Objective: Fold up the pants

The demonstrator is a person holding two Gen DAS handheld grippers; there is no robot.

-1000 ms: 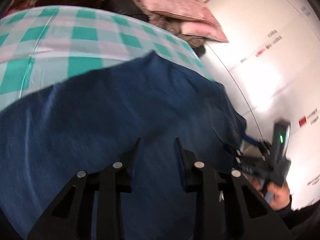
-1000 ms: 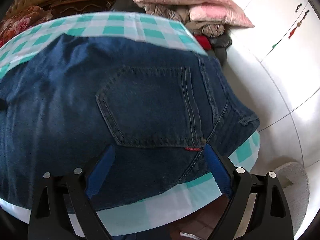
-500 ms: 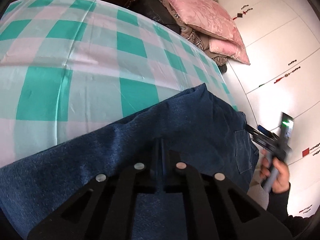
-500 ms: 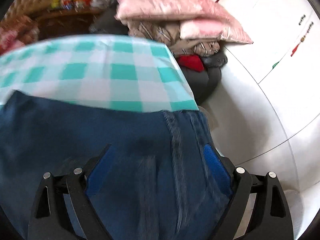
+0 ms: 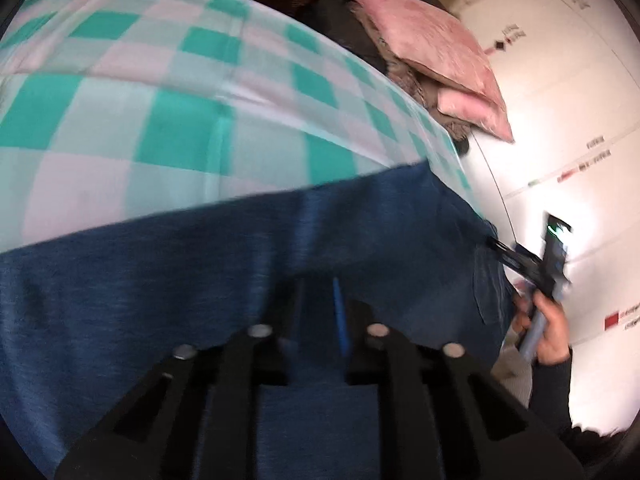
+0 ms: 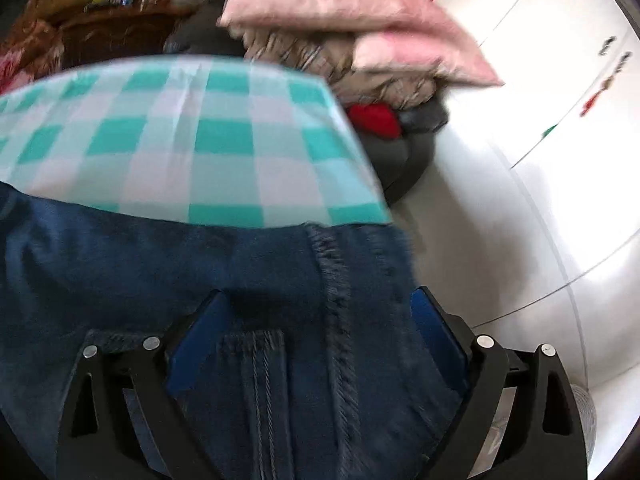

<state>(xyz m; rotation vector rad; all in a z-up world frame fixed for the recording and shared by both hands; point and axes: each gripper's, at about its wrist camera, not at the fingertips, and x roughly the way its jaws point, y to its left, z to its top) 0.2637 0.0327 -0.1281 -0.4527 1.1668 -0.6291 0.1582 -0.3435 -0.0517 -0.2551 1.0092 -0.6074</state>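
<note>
Bare checked cloth lies open from ten to one o'clock beyond the jeans. At one to two o'clock, stacked pink pillows crowd the table's far corner; white cupboard doors wall off three o'clock.

right claw spread, jeans between

The pants are dark blue denim jeans, spread flat along the near side of the surface. A stitched seam runs across the cloth (the thread looks a little frayed), and one end reaches the corner.
</note>
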